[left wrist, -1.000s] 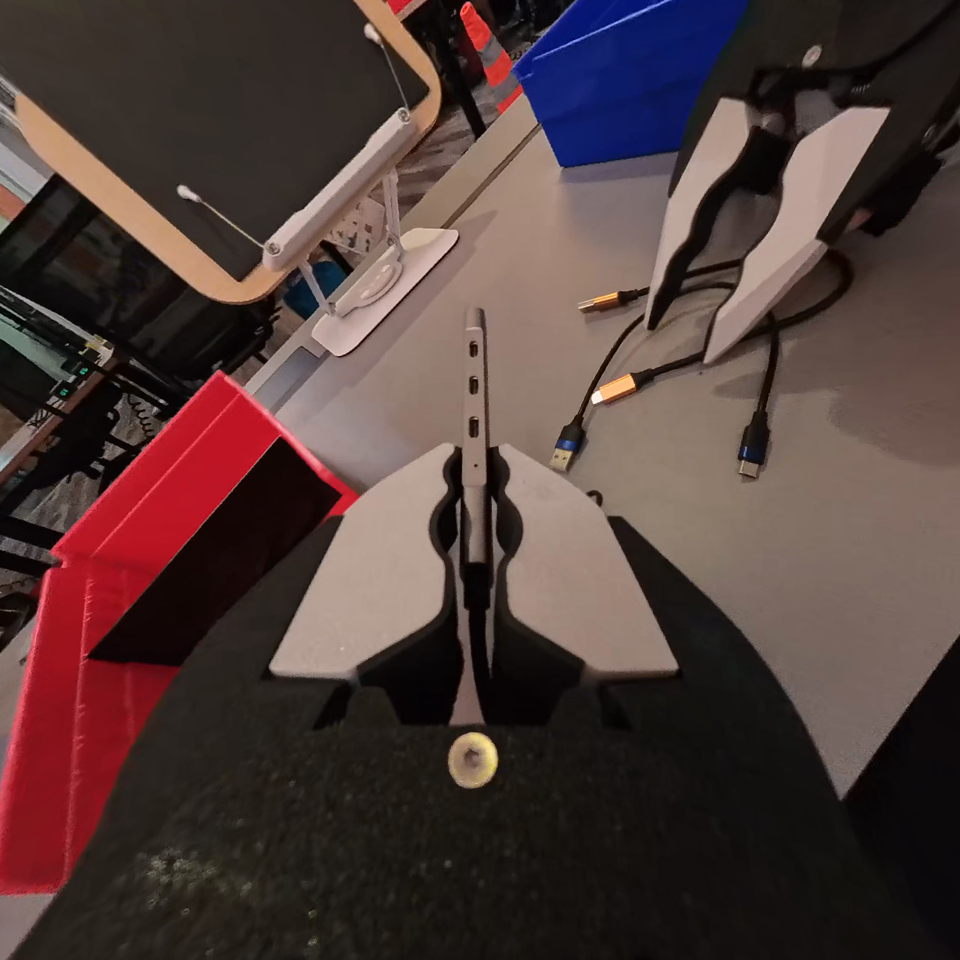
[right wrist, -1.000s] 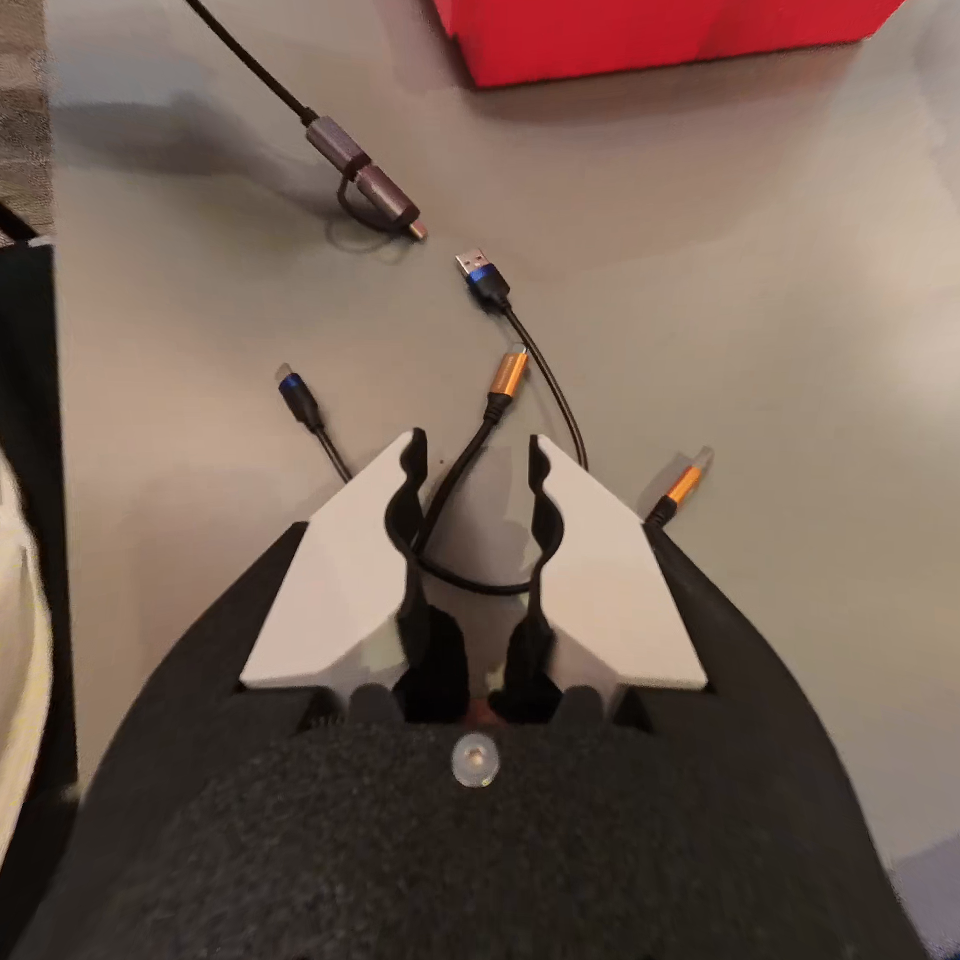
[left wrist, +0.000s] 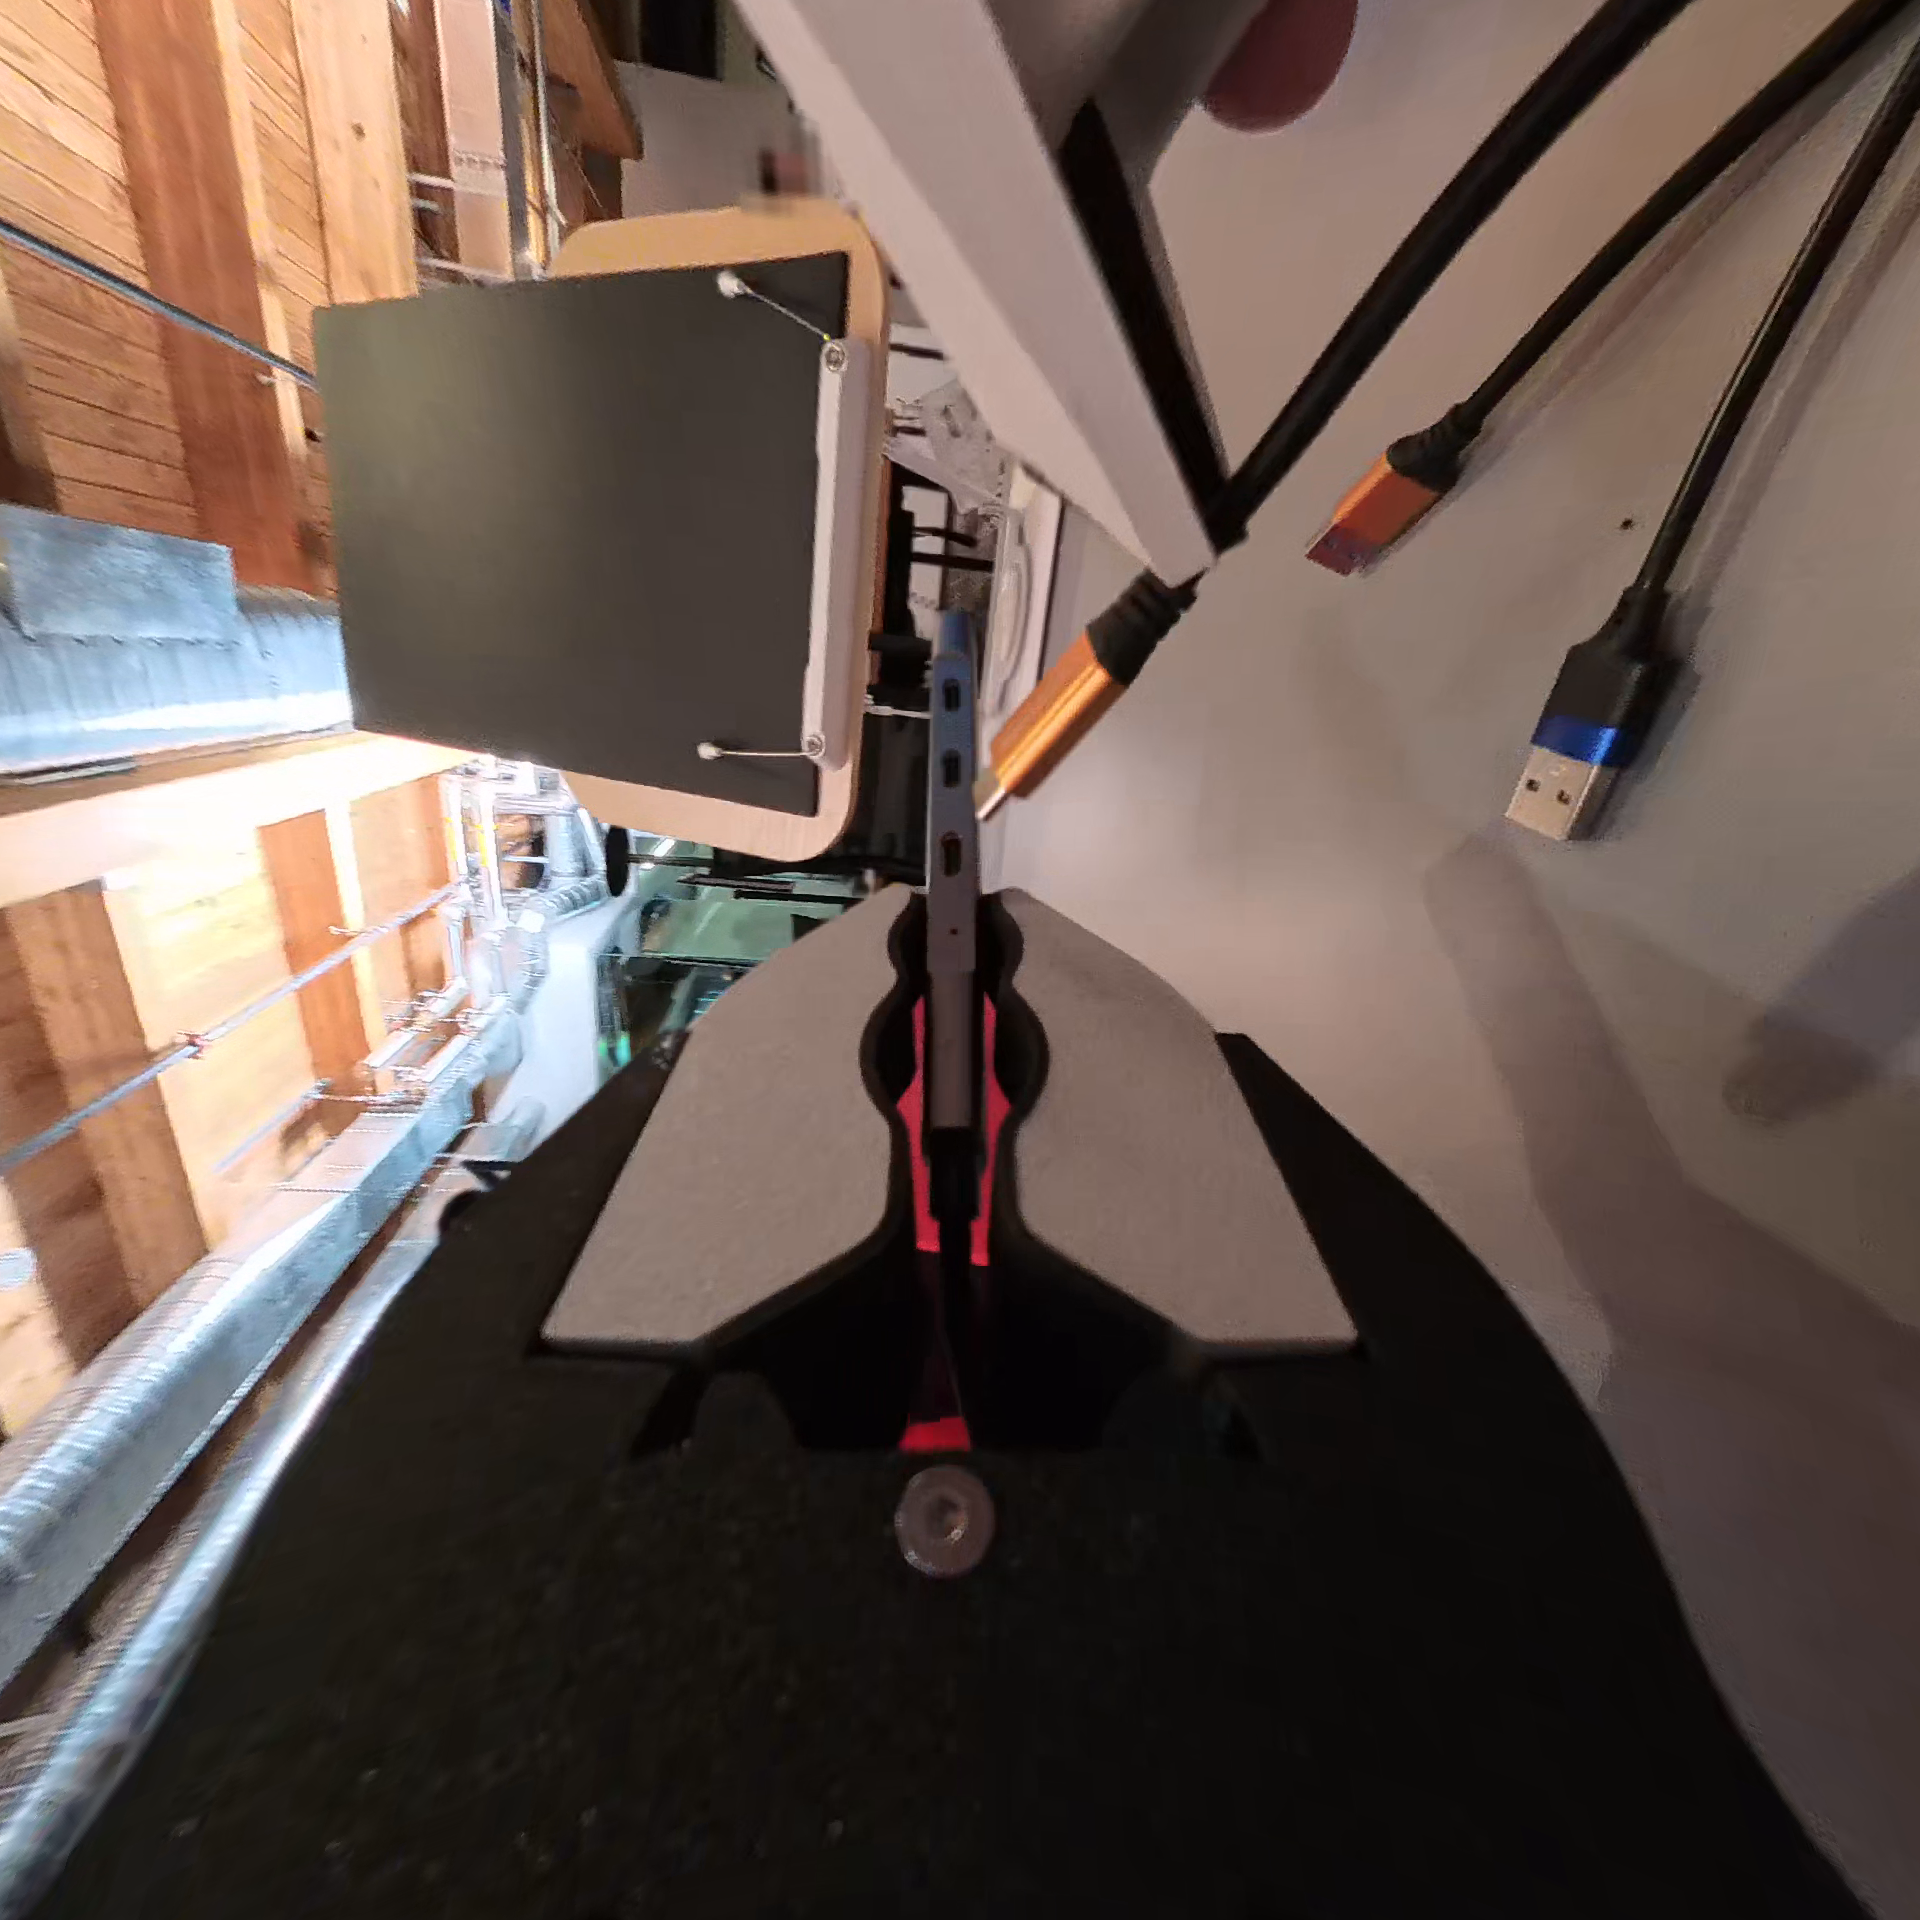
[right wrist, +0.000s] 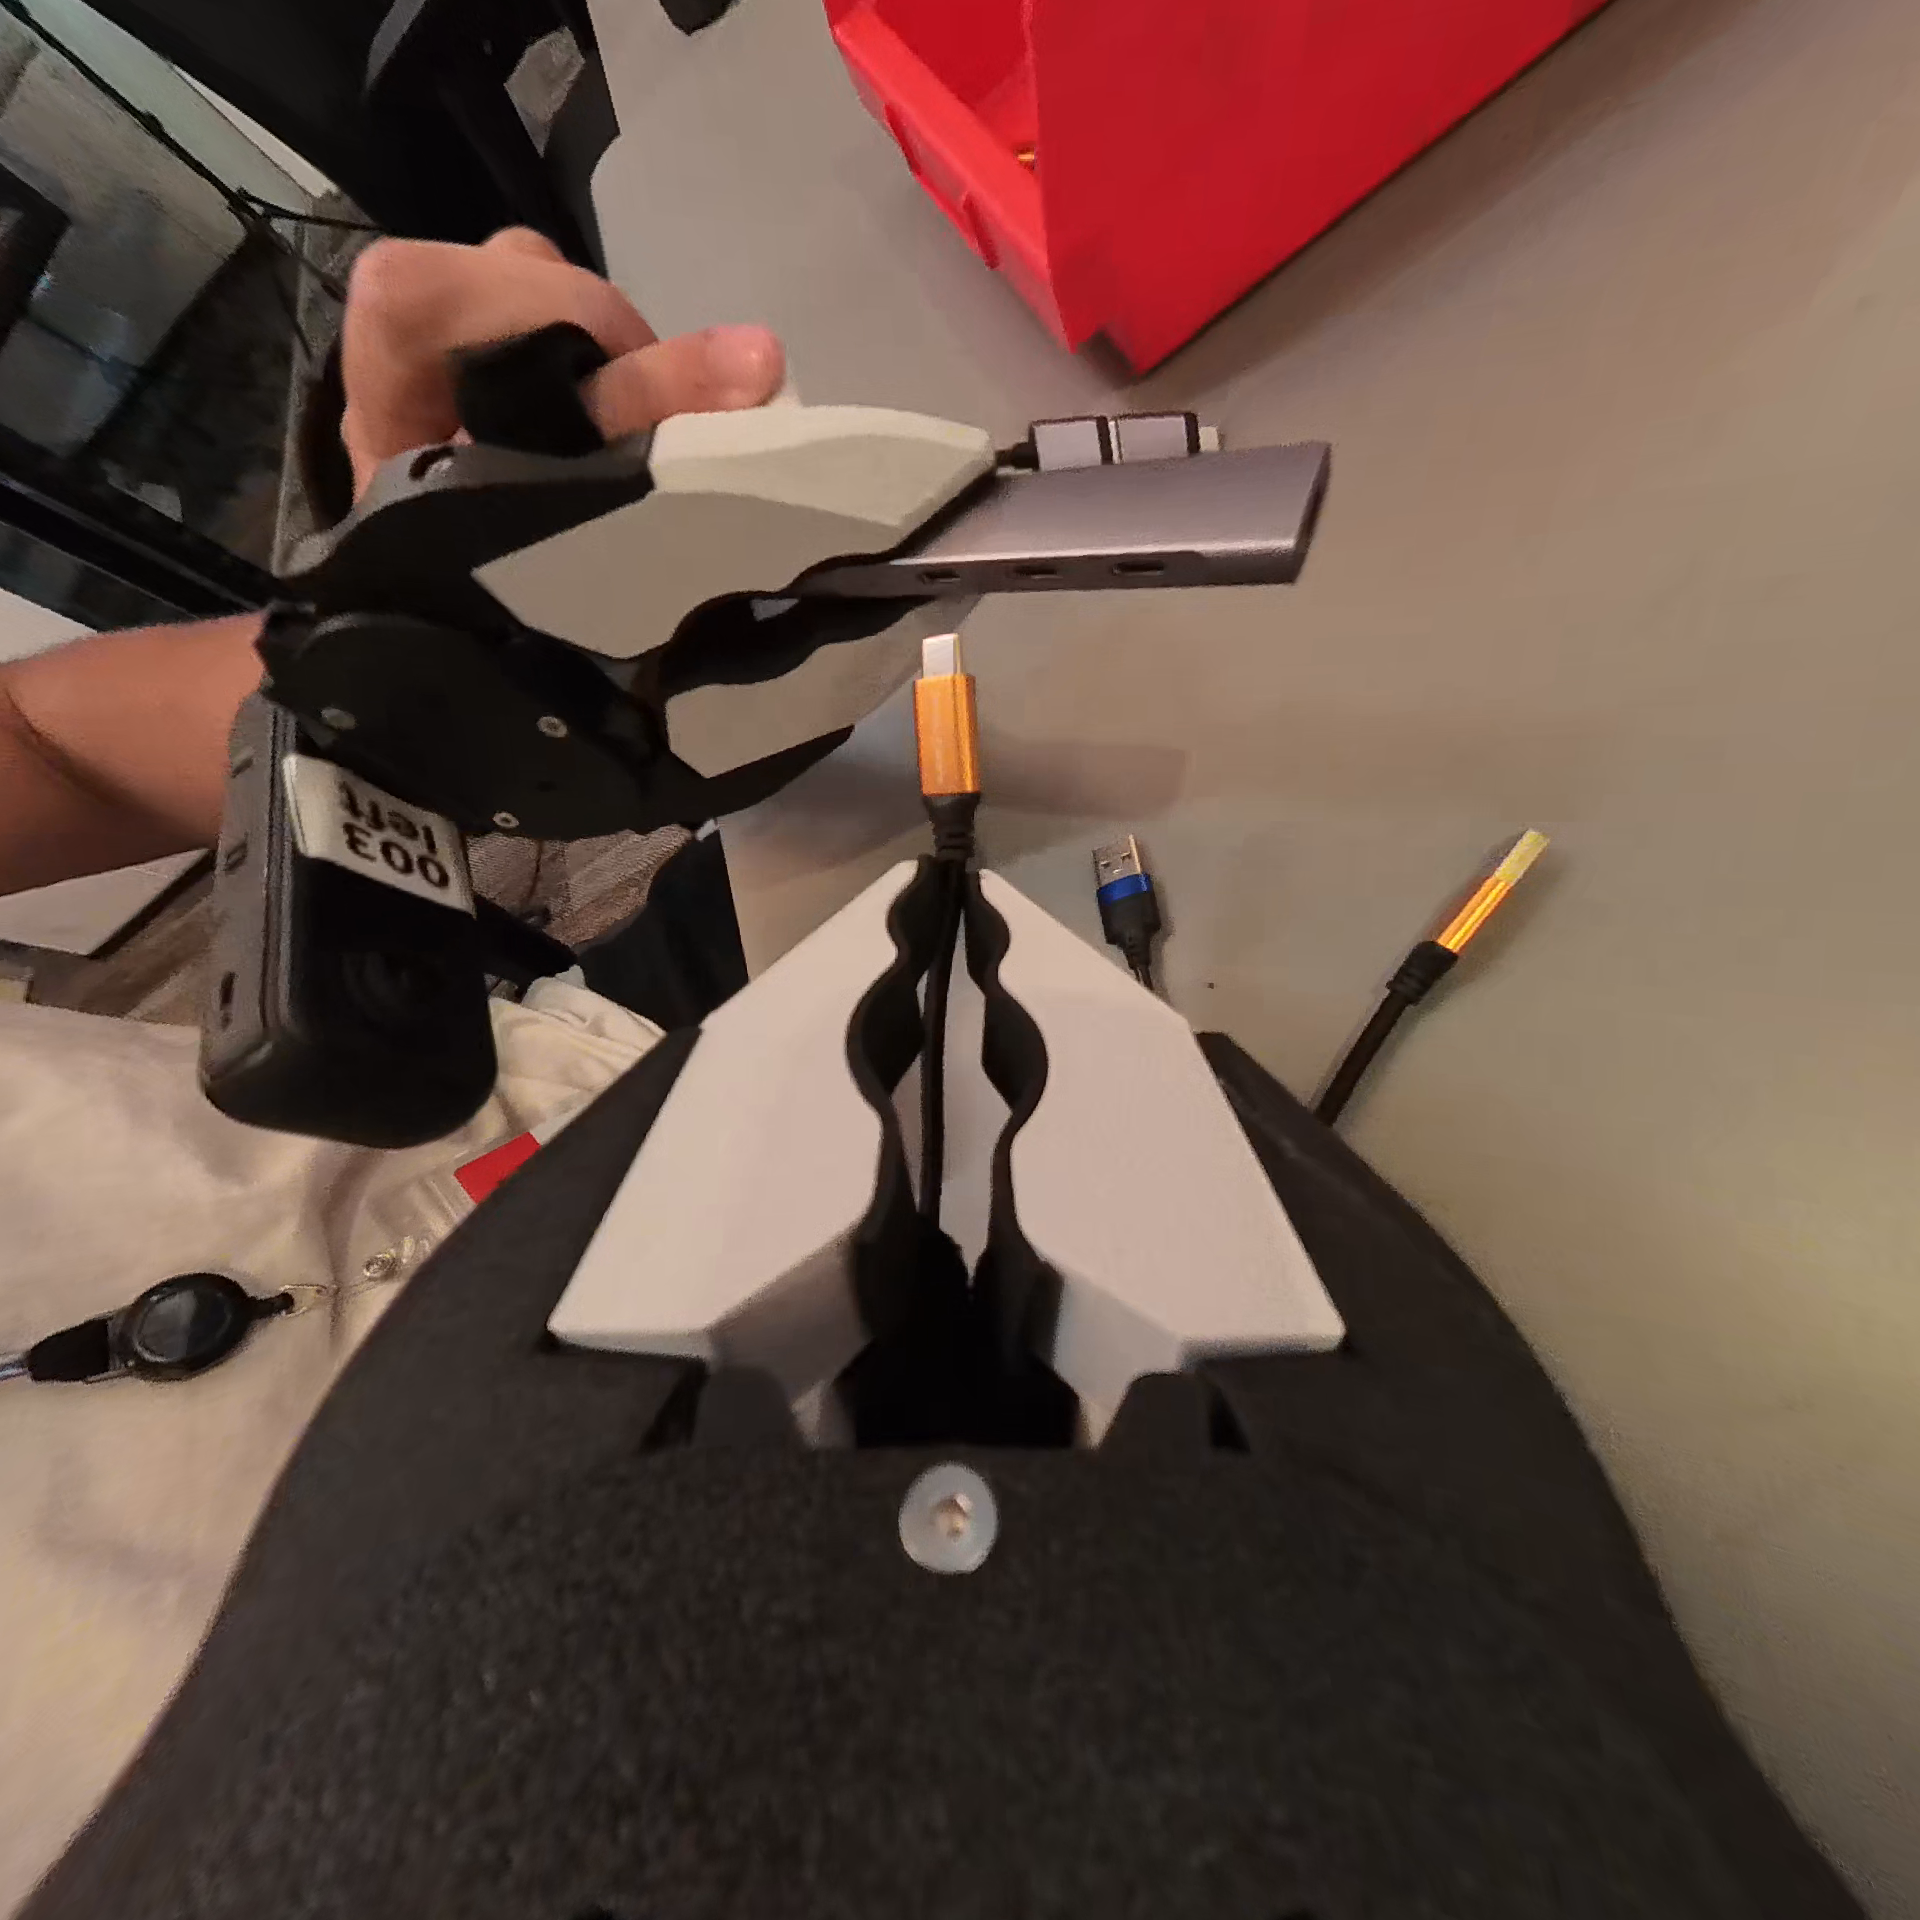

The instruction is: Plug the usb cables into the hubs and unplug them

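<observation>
Sprawling grey table [right wrist: 1558, 623] bears red bin [right wrist: 1247, 156], beneath timber ceiling [left wrist: 156, 312].

Left gripper [left wrist: 951, 914] rolled sideways, fingers clamped tight, thin gap only. Hand [right wrist: 468, 353] wraps its grip from behind. Right gripper [right wrist: 948, 868] points straight ahead, fingertips pinched together, level just beneath left gripper's fingers [right wrist: 790, 499].

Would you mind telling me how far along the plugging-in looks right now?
Done: left claw grips the grey hub; right claw grips the orange-collared cable. In hand: its plug tip sits just below the hub's ports, not inserted. Left: the blue plug and second orange plug lie on the table.
</observation>
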A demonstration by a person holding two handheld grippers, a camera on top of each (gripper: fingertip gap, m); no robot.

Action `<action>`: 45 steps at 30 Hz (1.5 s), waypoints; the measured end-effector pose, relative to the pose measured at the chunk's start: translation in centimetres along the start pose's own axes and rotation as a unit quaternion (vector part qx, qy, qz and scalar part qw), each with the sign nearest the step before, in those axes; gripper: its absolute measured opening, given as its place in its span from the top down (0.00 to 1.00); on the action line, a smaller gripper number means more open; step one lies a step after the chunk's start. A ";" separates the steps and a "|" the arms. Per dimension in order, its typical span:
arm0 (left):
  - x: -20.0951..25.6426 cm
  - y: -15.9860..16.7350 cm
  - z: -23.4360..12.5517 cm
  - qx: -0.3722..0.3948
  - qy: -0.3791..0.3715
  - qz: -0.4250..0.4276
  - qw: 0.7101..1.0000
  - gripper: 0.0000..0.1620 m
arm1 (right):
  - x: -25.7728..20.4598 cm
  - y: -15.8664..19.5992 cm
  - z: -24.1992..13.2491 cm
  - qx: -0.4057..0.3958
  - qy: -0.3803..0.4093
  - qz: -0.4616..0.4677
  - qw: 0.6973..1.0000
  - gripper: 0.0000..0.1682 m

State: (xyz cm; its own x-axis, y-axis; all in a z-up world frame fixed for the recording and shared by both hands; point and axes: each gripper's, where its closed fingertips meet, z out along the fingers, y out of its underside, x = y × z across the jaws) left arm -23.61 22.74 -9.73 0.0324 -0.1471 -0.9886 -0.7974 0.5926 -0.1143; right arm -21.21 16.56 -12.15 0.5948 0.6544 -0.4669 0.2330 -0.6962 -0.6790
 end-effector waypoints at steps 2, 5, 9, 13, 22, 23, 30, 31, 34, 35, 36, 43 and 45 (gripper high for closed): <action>0.1 -0.1 0.1 -0.003 -0.005 0.020 1.000 0.94 | 0.1 -0.1 0.2 0.006 -0.004 0.008 1.000 0.99; 0.4 -0.2 0.1 -0.006 -0.011 0.047 0.999 0.95 | 0.1 -0.1 0.3 0.010 -0.015 0.017 1.000 0.99; 0.8 -0.3 0.0 -0.005 -0.010 0.059 0.998 0.95 | 0.1 -0.2 0.5 0.010 -0.018 0.022 1.000 0.99; 0.9 -0.3 0.0 -0.010 -0.011 0.064 0.998 0.95 | 0.2 -0.1 0.8 0.007 -0.022 0.026 0.999 0.99; 0.8 0.1 0.1 -0.017 -0.013 0.068 0.997 0.95 | 0.3 0.2 1.1 0.001 -0.021 0.028 0.999 0.99; 0.9 0.1 0.0 -0.016 -0.013 0.070 0.997 0.95 | 0.3 0.3 1.1 -0.001 -0.020 0.027 0.999 0.99; 1.2 0.2 0.0 -0.016 -0.009 0.078 0.997 0.95 | 0.1 0.2 1.0 0.001 -0.021 0.028 0.999 0.99; 1.2 0.1 0.0 -0.016 -0.009 0.080 0.997 0.95 | 0.2 0.2 1.0 0.000 -0.021 0.028 0.999 0.99; 1.3 0.0 0.0 -0.016 -0.009 0.086 0.996 0.95 | 0.4 0.4 1.1 -0.003 -0.019 0.030 0.999 0.99; 1.4 0.0 -0.1 -0.015 -0.009 0.087 0.996 0.95 | 0.4 0.4 1.1 -0.002 -0.021 0.032 0.999 0.99; 1.4 0.0 -0.1 -0.017 -0.009 0.090 0.996 0.95 | 0.4 0.4 1.1 -0.001 -0.022 0.034 0.999 0.99; 1.8 0.2 0.0 -0.026 -0.013 0.128 0.991 0.95 | 0.5 0.2 0.7 0.003 -0.015 0.032 0.999 0.99; 1.9 0.3 0.0 -0.028 -0.010 0.128 0.991 0.95 | 0.4 -0.3 0.5 0.011 0.001 0.011 1.000 0.99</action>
State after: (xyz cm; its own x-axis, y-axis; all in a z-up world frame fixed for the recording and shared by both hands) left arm -23.77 22.61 -11.69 -0.1639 0.0191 -0.9863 -0.8131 0.5636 0.1460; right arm -21.42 17.17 -12.42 0.6015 0.6386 -0.4800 0.2039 -0.7037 -0.6806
